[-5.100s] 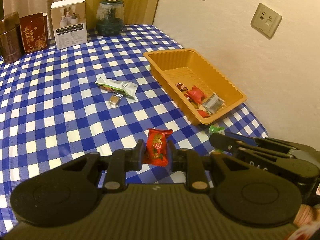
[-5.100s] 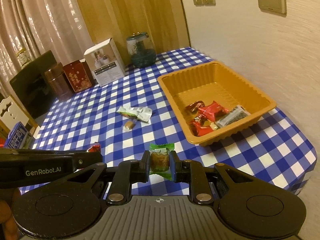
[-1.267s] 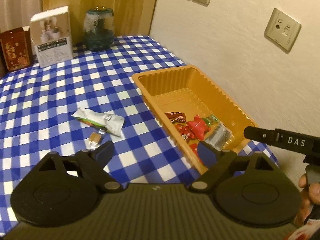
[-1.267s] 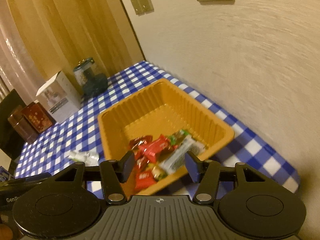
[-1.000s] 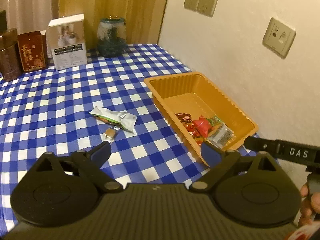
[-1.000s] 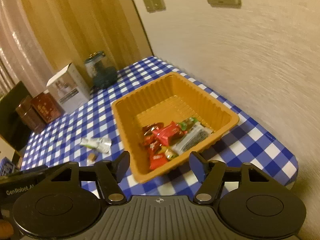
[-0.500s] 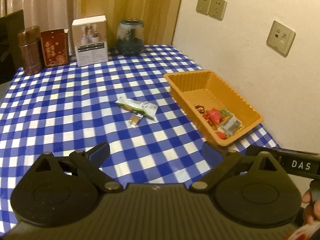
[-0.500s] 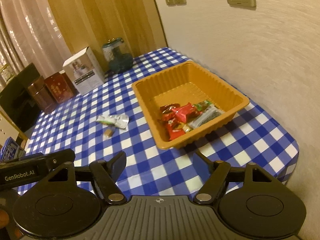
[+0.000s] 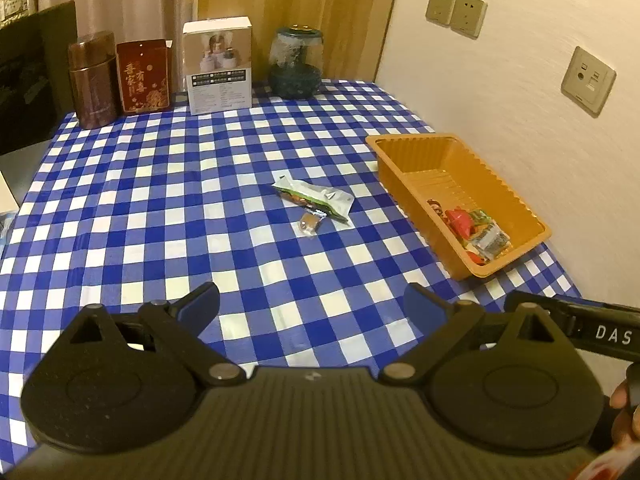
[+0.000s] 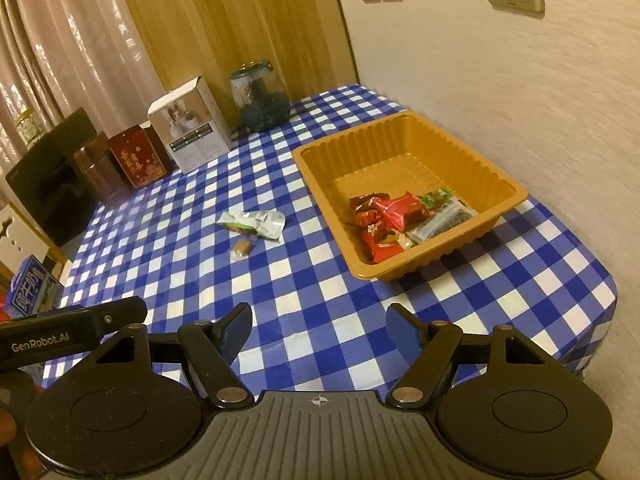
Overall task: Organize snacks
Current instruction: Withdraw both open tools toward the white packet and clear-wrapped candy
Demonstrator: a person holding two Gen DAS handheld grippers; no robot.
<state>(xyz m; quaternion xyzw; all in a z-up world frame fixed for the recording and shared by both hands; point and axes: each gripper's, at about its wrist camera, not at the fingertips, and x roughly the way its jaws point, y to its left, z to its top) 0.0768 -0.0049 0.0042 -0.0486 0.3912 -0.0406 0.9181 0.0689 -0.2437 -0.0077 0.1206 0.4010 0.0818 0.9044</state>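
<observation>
Two snacks left on the checked desk (image 9: pixel 168 200) — white-green foil packet (image 9: pixel 316 197) and small brown candy (image 9: pixel 309 223), touching. Both grippers — left gripper (image 9: pixel 311 307), right gripper (image 10: pixel 319 333) — hang open and empty. Grabbing one could drag the other, well short of the orange plastic tray (image 10: pixel 472 160).

hand (image 9: pixel 622 408): cut off by edge | blue carton (image 10: pixel 30 292): partly hidden | box print: unreadable

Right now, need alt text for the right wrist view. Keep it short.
Right gripper, jaws open and empty, above a blue checked tablecloth. Beyond it an orange tray holds several wrapped snacks; a white-green packet and a small brown candy lie loose left of the tray.
</observation>
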